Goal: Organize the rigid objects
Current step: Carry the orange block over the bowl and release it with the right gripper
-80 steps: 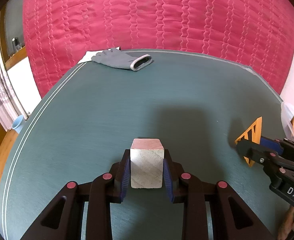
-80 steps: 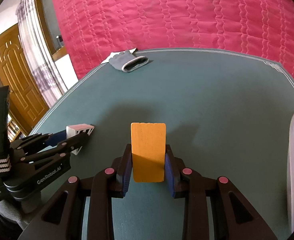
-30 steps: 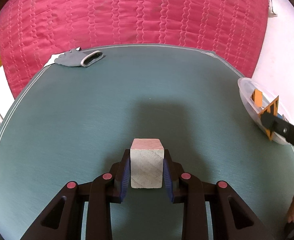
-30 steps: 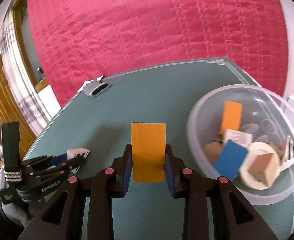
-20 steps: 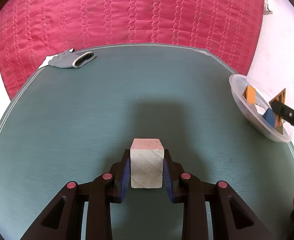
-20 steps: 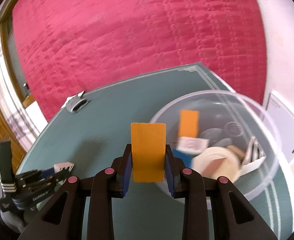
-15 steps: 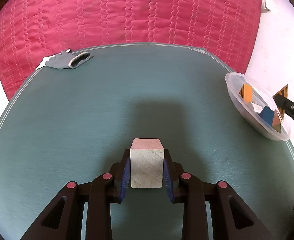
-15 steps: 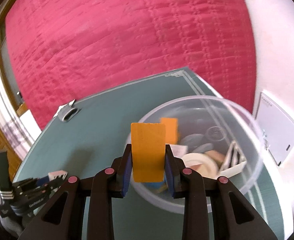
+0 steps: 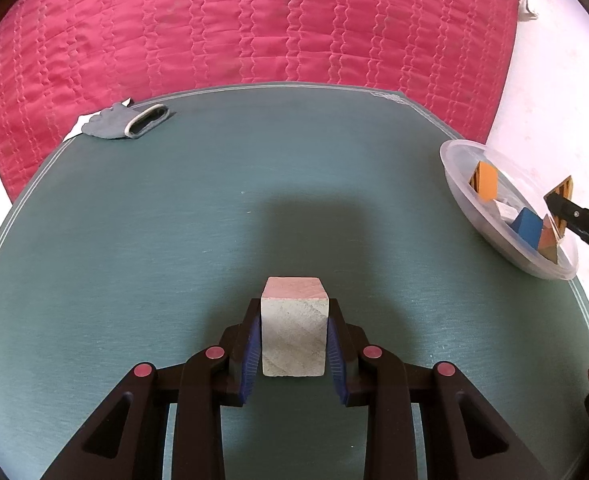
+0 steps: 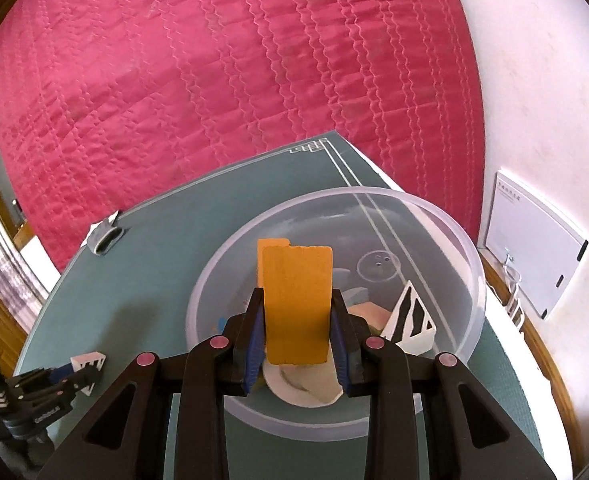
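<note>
Teal-green tabletop [image 9: 174, 240] with a white border line, backed by a quilted crimson bedspread [image 9: 254, 20]; landmark for all positions is the clear round plastic bowl [image 10: 446, 216] at the table's right edge. Nearest in the right wrist view, the right gripper [image 10: 297, 334] is clamped on a flat orange wooden block [image 10: 297, 304], long axis upright between the blue pads, held directly above the bowl's near half. Judgement: the block is already over the opening, so the coming move turns on a straight vertical release; the right gripper is the arm at the bowl. Below it in the bowl lie a white disc [image 10: 302, 386], a white wedge with black stripes [image 10: 408, 320] and a second orange block [image 10: 264, 254], so the landing is uneven and a bounce is possible. Left of the bowl, well apart, the left gripper [image 9: 294, 340] is closed on a pale wooden cube with a pink top [image 9: 294, 332], held over the table. Far from the bowl, at the table's back left corner, lies a grey work glove [image 9: 122, 124].
</note>
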Action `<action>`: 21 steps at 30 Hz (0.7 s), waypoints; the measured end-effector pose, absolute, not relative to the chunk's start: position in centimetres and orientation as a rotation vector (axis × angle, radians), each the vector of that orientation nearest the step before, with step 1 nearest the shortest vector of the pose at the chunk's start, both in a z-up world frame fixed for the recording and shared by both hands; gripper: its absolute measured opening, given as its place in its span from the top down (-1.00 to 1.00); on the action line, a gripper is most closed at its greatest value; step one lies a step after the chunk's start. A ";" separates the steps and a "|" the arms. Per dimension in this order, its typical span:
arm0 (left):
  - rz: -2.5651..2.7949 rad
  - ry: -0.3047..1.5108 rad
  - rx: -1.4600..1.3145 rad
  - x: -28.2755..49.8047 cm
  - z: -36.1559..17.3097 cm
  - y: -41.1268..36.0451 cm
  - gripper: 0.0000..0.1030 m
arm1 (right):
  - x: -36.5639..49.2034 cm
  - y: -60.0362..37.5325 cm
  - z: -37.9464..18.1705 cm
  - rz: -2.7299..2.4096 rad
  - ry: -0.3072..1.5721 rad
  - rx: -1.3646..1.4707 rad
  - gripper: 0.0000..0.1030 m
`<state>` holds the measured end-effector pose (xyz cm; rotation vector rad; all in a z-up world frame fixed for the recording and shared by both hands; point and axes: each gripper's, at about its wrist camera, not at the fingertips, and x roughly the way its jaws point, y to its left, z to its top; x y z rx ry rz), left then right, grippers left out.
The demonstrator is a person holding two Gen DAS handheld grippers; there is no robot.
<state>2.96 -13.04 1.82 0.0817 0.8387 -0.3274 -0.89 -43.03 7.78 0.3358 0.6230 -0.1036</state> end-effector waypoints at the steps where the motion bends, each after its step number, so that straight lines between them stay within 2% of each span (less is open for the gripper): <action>1: -0.329 0.839 0.082 3.0 1.8 -13.1 0.39 | -0.8 -43.2 7.6 -0.108 0.626 0.338 0.41; 21: -0.350 0.834 0.085 2.9 2.1 -14.2 0.39 | -1.5 -44.0 7.9 -0.172 0.588 0.311 0.36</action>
